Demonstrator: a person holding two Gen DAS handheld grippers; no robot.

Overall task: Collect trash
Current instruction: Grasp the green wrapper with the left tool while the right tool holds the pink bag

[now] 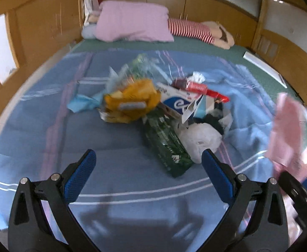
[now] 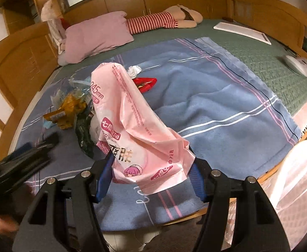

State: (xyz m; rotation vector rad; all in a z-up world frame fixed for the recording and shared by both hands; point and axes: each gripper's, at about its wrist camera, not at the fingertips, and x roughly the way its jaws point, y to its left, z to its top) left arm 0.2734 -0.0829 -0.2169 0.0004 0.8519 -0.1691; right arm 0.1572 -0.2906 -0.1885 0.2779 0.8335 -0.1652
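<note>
A heap of trash lies on the blue blanket [image 1: 48,126]: a yellow snack bag [image 1: 130,103], a green wrapper [image 1: 166,140], a white crumpled bag [image 1: 199,138], a white and blue carton [image 1: 176,103] and a red wrapper [image 1: 204,89]. My left gripper [image 1: 149,168] is open and empty, just in front of the green wrapper. My right gripper [image 2: 151,166] is shut on a pink plastic package [image 2: 128,126] and holds it up above the blanket. That package also shows in the left wrist view [image 1: 285,130] at the right. The heap shows in the right wrist view [image 2: 73,109] at the left.
The bed has wooden rails [image 1: 38,31] around it. A pink pillow [image 1: 132,21] and a striped doll [image 1: 191,31] lie at the far end. A white flat box [image 2: 241,31] and a white device [image 2: 300,65] lie on the green mat. A clear plastic bag [image 2: 300,180] hangs at the right.
</note>
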